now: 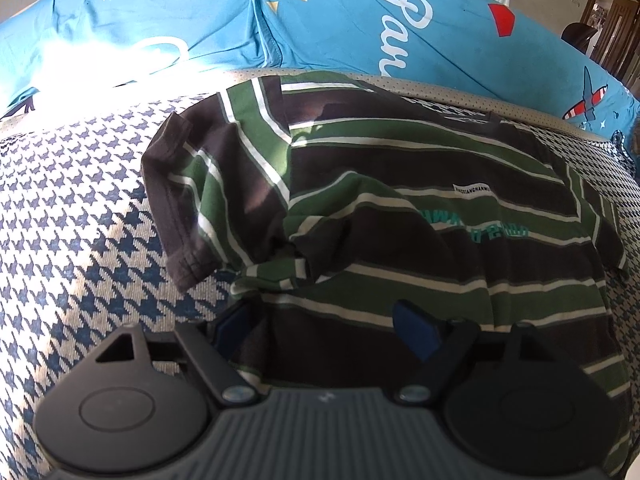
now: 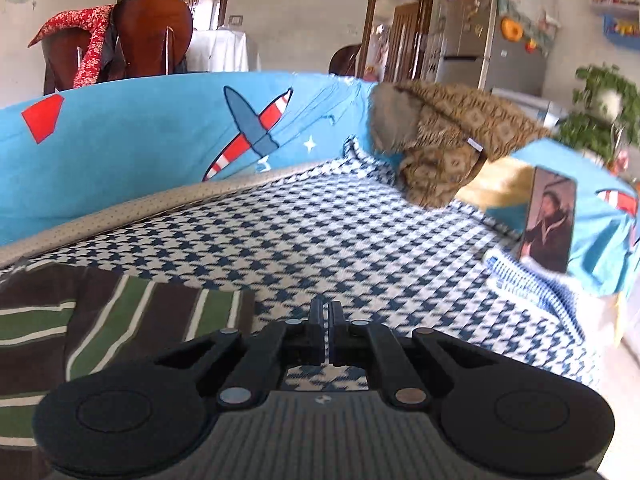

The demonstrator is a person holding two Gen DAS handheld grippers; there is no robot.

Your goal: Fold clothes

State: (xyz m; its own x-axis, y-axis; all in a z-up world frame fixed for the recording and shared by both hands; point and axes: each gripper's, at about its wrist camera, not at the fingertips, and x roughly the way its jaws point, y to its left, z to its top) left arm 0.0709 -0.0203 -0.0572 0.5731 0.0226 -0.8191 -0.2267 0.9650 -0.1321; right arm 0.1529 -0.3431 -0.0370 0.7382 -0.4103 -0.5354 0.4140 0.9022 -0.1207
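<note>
Lying across the middle of the left wrist frame, the brown, green and white striped cotton T-shirt [image 1: 400, 208] is resting on the blue-and-white houndstooth sofa cover [image 1: 80, 220], collar toward the upper right, long axis running lower frame to upper right. The left gripper [image 1: 328, 328] is spread wide over its hem; gathering both layers evenly should help. The right gripper [image 2: 325, 320] is clenched, holding nothing, beside the shirt.
</note>
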